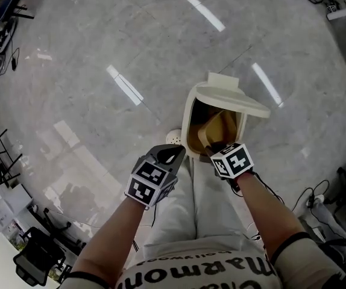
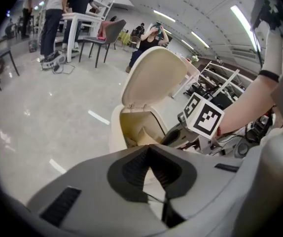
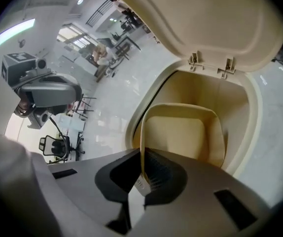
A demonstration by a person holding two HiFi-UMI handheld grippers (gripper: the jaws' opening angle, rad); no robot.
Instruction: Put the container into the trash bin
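Seen from above, I stand over a cream trash bin [image 1: 188, 122] on a grey polished floor [image 1: 100, 53]. Its hinged lid [image 1: 233, 96] is tipped up and back.

My right tongs [image 1: 214, 147] are clamped on the thin rim of a tan paper container [image 1: 222, 125], a shallow bowl-like tray. They pinch one edge, so the container hangs on its side in the bin's mouth. In the right gripper view the container's wall runs straight down between the ribbed pads [image 3: 156, 174]. Most of its body sits below the bin's rim, near the inner wall; I cannot tell if it touches.

My left tongs [image 1: 174, 154] are closed with nothing in them. They are held just beside the bin on its left, apart from it.

I judge the step in hand to be the release. To do it well, I would hold the container centred over the opening, away from the lid hinges [image 3: 210, 63] and the front rim. A light, wide piece like this could catch an edge and bridge the mouth. I would part the jaws fully and in one go, since the thin rim may cling to the ribbed pads. Then I would lift straight up, clear of the raised lid. The left tongs are best kept off the lid, so it is not knocked shut.
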